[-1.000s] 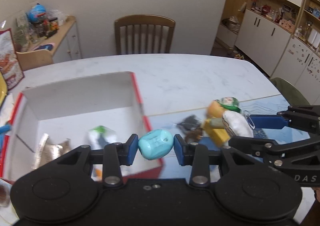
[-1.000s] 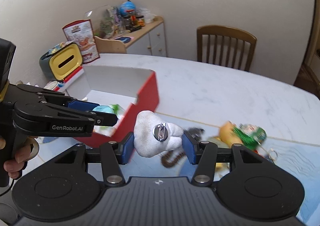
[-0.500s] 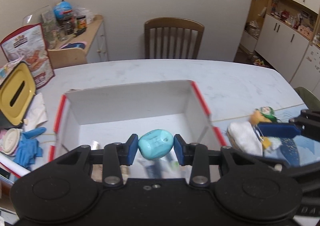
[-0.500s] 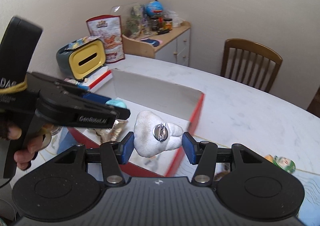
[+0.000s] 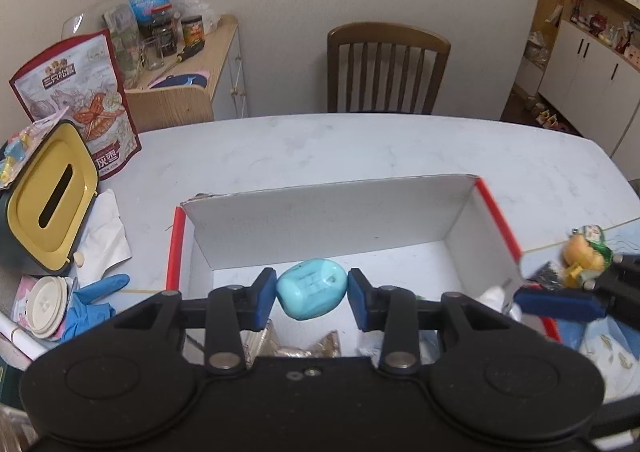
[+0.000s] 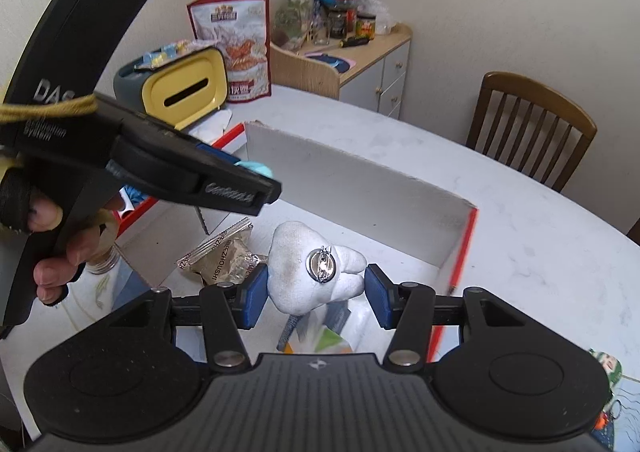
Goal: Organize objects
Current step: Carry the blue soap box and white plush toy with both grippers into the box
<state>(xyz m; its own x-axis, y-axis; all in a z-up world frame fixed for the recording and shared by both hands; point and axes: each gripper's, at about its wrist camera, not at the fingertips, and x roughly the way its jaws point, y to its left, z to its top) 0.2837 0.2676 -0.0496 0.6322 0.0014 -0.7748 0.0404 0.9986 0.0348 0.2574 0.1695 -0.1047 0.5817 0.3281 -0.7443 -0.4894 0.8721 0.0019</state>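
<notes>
My left gripper (image 5: 312,302) is shut on a turquoise rounded object (image 5: 310,288) and hangs over the open red box with its white inner wall (image 5: 332,220). My right gripper (image 6: 316,302) is shut on a white plush (image 6: 296,272) that carries a round metal pin, also above the box floor (image 6: 404,252). In the right wrist view the left gripper (image 6: 260,184), held by a hand (image 6: 60,252), crosses the upper left with the turquoise object (image 6: 256,171) at its tip. The right gripper's fingers (image 5: 560,302) show at the box's right edge in the left wrist view.
Snack packets (image 6: 224,256) and a wrapper lie inside the box. Left of the box are a yellow-lidded tissue holder (image 5: 52,196), a blue glove (image 5: 96,292) and a snack bag (image 5: 80,100). A yellow and green toy (image 5: 586,252) lies on the mat to the right. A chair (image 5: 386,68) stands beyond the table.
Both grippers have swung left from the toys on the mat to above the box, each keeping its object. The right gripper has closed in beside the left.
</notes>
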